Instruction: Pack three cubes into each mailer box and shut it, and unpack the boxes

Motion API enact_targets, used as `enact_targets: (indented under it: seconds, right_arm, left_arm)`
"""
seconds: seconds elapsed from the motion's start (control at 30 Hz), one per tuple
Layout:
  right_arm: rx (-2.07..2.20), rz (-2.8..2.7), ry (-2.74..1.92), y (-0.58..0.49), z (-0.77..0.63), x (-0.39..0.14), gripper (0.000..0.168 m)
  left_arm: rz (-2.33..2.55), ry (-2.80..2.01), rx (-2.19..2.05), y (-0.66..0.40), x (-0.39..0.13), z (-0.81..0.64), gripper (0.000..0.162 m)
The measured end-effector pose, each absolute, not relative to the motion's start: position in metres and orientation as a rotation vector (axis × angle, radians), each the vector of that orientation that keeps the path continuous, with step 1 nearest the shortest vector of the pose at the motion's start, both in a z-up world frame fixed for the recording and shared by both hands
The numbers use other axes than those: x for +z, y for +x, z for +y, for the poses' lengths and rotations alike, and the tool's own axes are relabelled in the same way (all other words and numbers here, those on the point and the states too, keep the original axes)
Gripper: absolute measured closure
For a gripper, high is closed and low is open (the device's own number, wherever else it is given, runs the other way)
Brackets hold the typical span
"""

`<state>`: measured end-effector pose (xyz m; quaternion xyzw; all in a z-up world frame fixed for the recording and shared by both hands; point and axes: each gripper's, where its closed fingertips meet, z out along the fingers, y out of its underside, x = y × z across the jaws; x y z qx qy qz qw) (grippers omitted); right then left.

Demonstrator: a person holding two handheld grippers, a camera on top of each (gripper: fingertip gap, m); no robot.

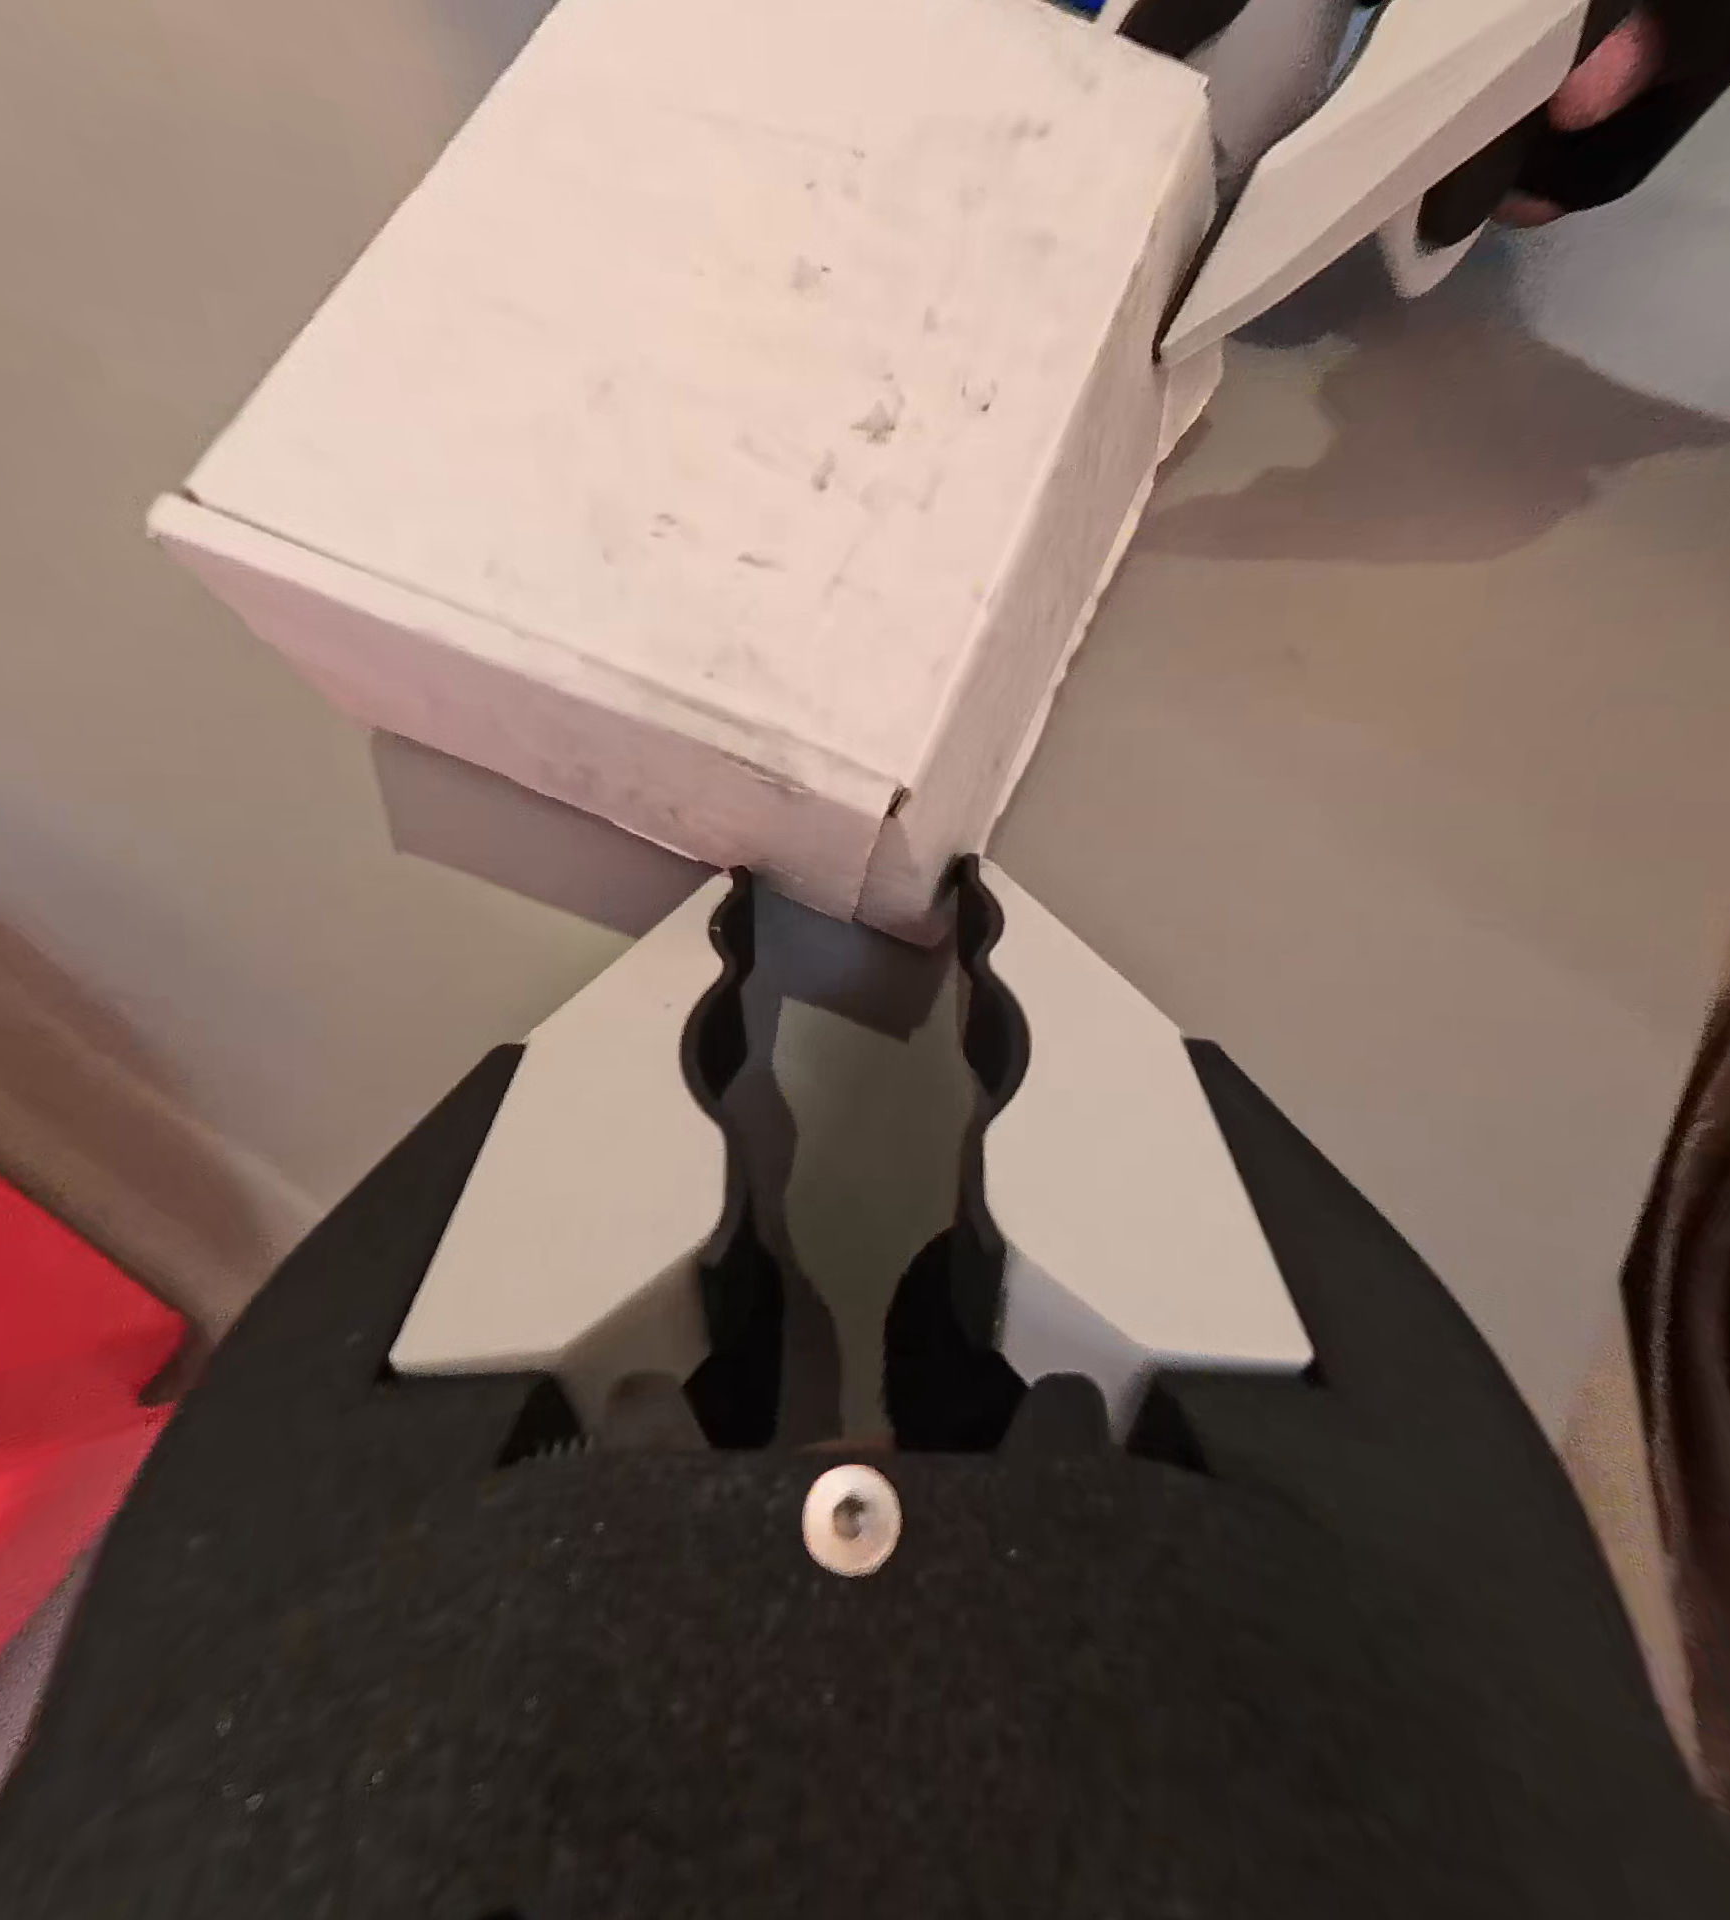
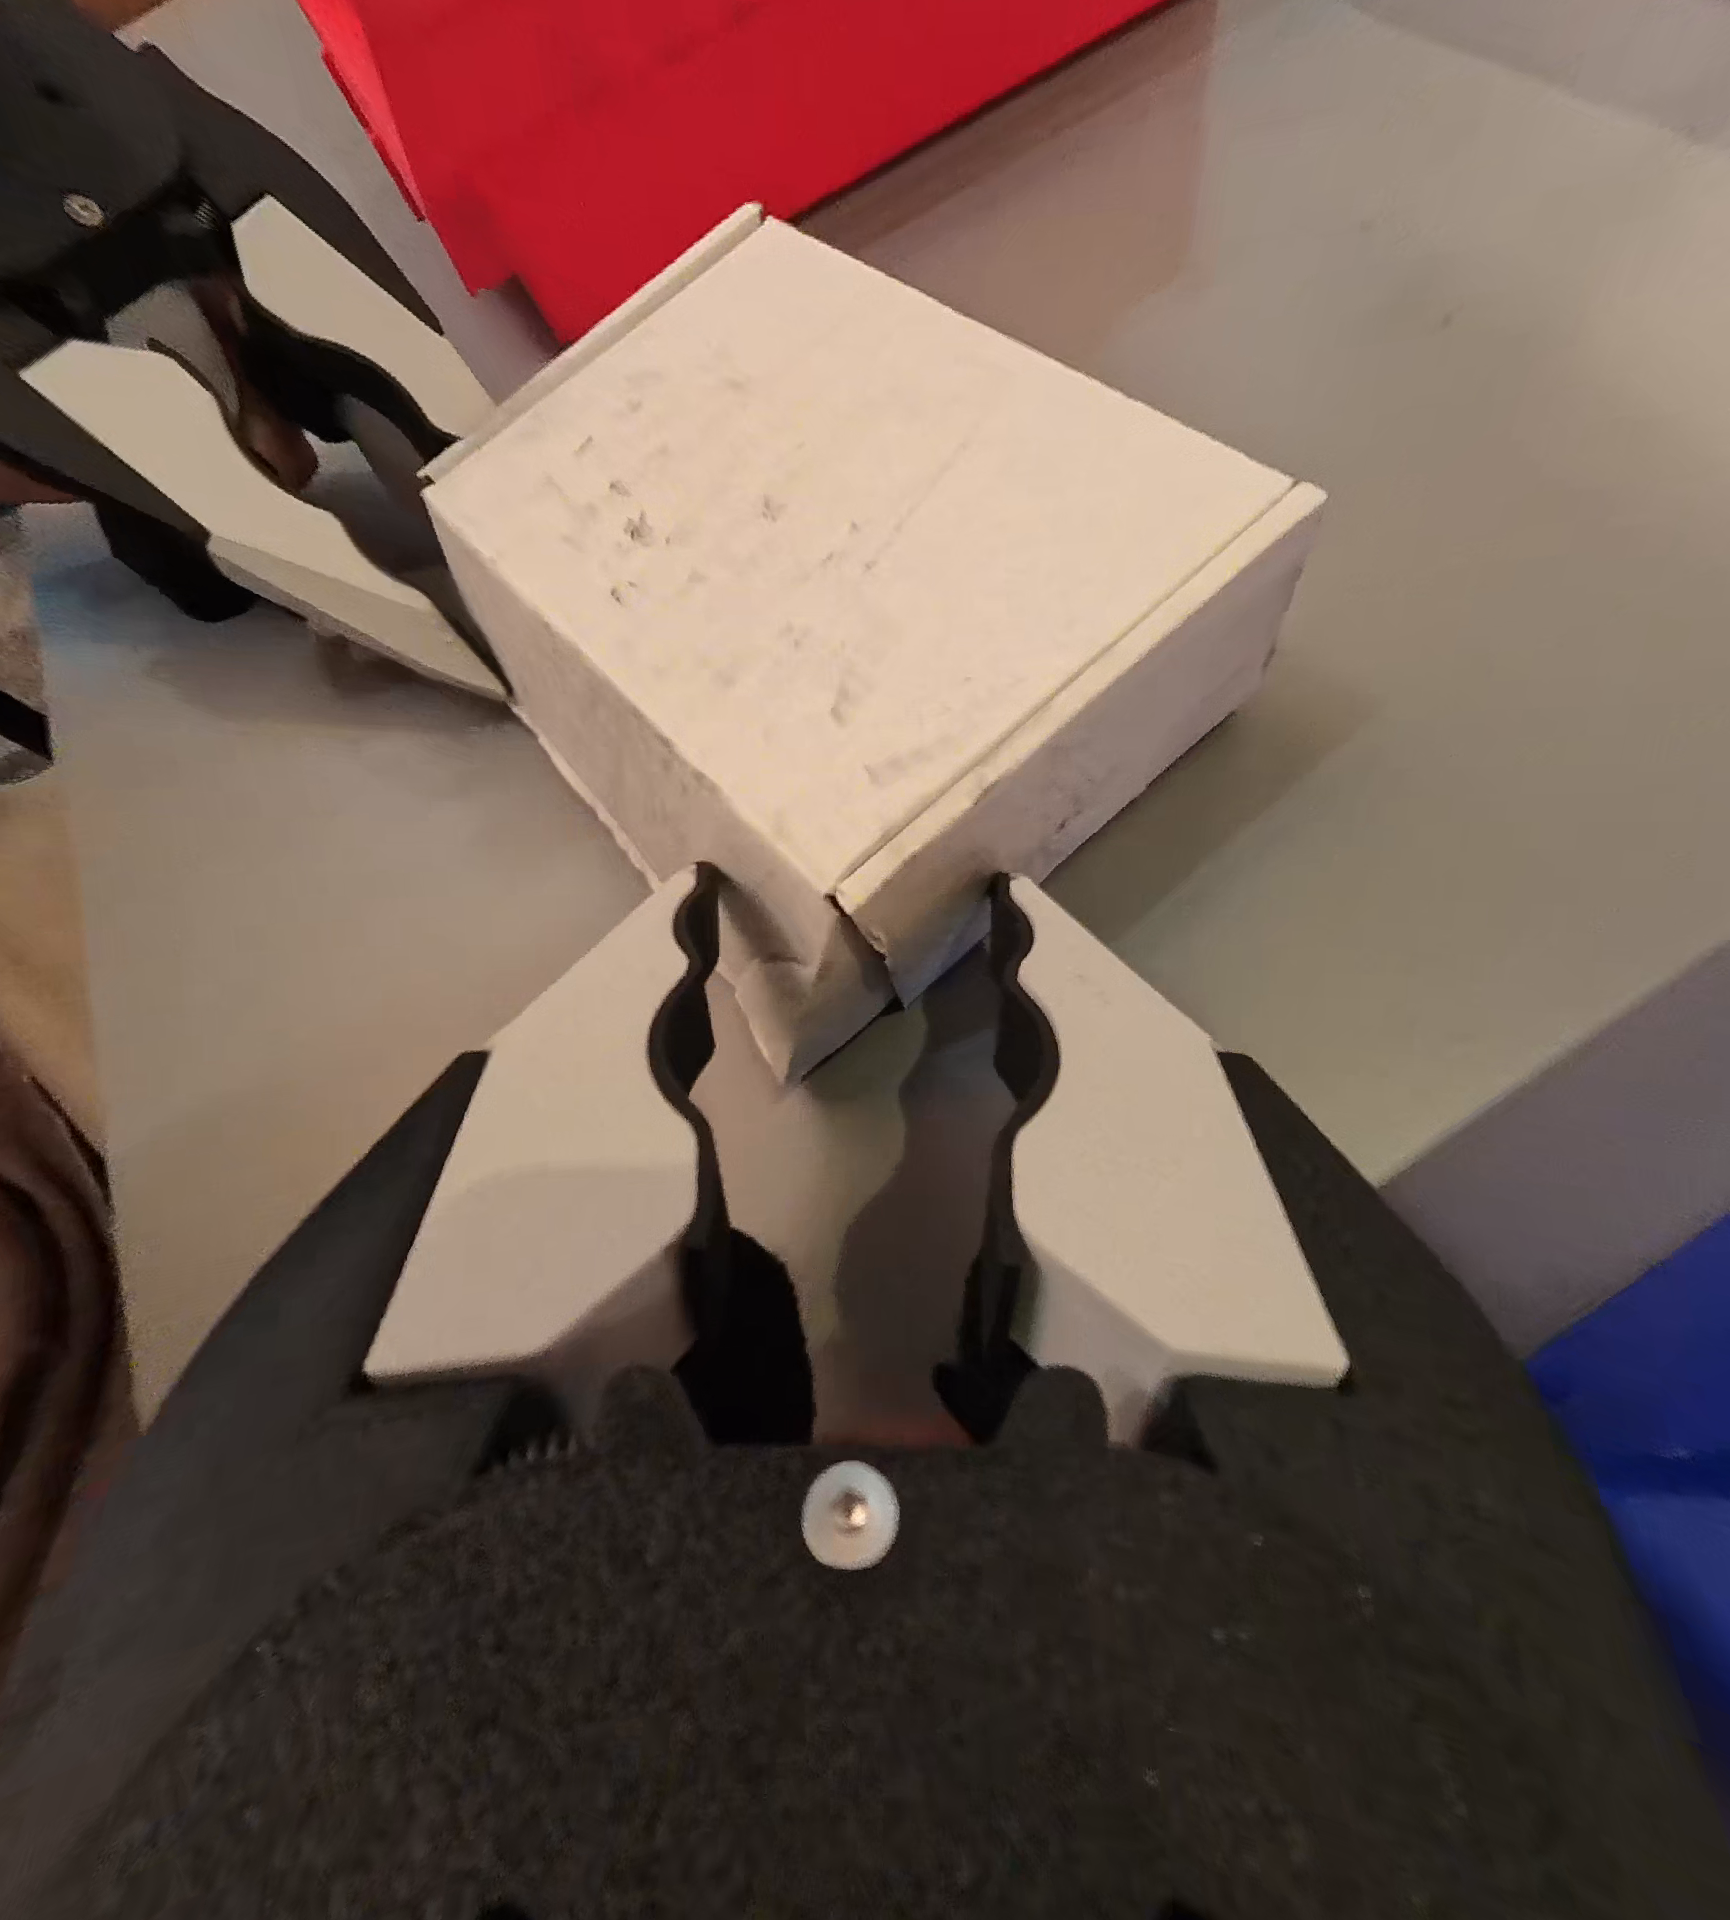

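Gripping opposite corners of the white mailer box, both grippers' jaws pinch its cardboard.

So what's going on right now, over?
Left gripper and right gripper each clamp an opposite corner of the closed white mailer box. Box sits on the grey table. Red box close behind.

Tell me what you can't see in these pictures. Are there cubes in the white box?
- Cubes: hidden in both views; the white mailer box has its lid down.
- Box's underside: hidden by the box itself.
- Red box: cut off by the right wrist view's top edge.
- Blue thing: cut off by that view's right edge, so its kind is unclear.
- Grip strength: left gripper and right gripper straddle corners; squeezing unclear.
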<state>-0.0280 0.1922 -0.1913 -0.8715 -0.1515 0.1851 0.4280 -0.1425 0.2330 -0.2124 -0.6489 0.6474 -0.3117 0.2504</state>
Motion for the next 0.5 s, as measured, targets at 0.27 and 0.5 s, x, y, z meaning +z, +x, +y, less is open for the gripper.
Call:
enact_targets:
  seconds: [0.27, 0.5]
  right_arm:
    - [0.480, -0.471, -2.206, -0.032, 0.188, -0.194, 0.099]
    - [0.290, -0.658, -2.290, -0.024, 0.194, -0.210, 0.095]
  left_arm:
    - [1.767, -1.772, -0.903, -0.146, -0.212, 0.234, 0.099]
    - [1.760, -1.733, -0.826, -0.137, -0.214, 0.248, 0.067]
